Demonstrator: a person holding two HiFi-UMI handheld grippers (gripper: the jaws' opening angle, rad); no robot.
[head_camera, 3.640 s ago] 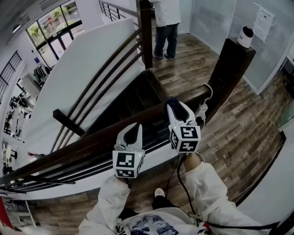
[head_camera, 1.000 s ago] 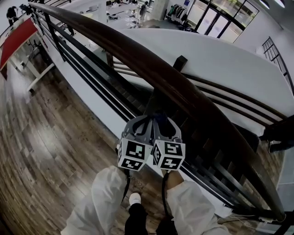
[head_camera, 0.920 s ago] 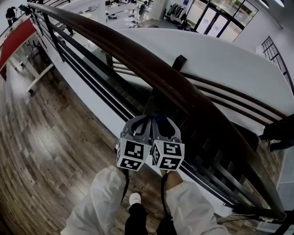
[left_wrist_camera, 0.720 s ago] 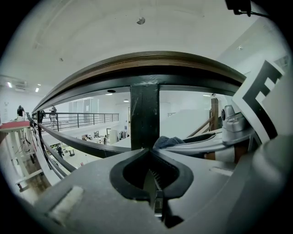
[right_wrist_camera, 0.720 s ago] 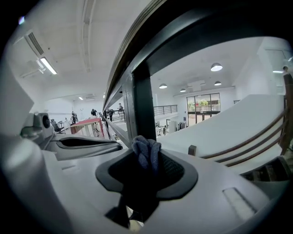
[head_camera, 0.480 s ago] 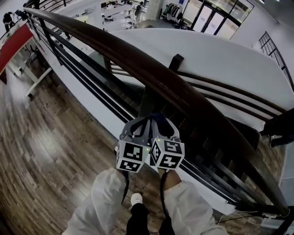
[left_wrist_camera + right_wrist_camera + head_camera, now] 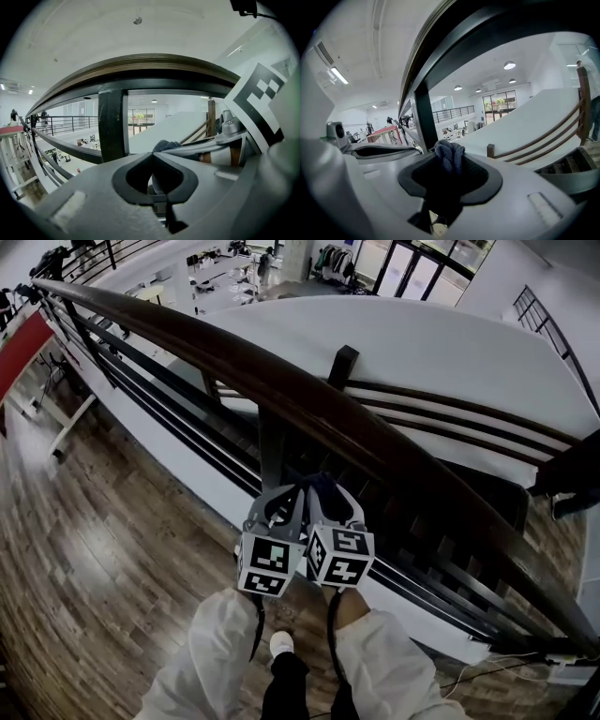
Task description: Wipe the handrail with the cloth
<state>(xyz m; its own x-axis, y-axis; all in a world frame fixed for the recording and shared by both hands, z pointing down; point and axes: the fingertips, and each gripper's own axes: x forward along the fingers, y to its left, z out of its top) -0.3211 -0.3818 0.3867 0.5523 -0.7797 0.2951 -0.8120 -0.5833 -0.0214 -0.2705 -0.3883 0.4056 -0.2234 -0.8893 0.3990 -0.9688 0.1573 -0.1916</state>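
Handrail [image 7: 319, 413] sweeps from ten o'clock to four o'clock, beyond both grippers. The right gripper [image 7: 449, 164] pinches the bunched cloth [image 7: 450, 153] short of it; the left gripper [image 7: 153, 157] is closed and empty. Dragged hard along the rail, the cloth could slip from that pinch.

Wood-plank floor [image 7: 84, 549], a red table [image 7: 17, 352], perhaps glass doors [image 7: 417, 277] beyond.

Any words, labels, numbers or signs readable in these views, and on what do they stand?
None readable.
The cubes on the left gripper and the right gripper show only black-and-white square patterns, no letters.
The handrail and the cloth bear no print.
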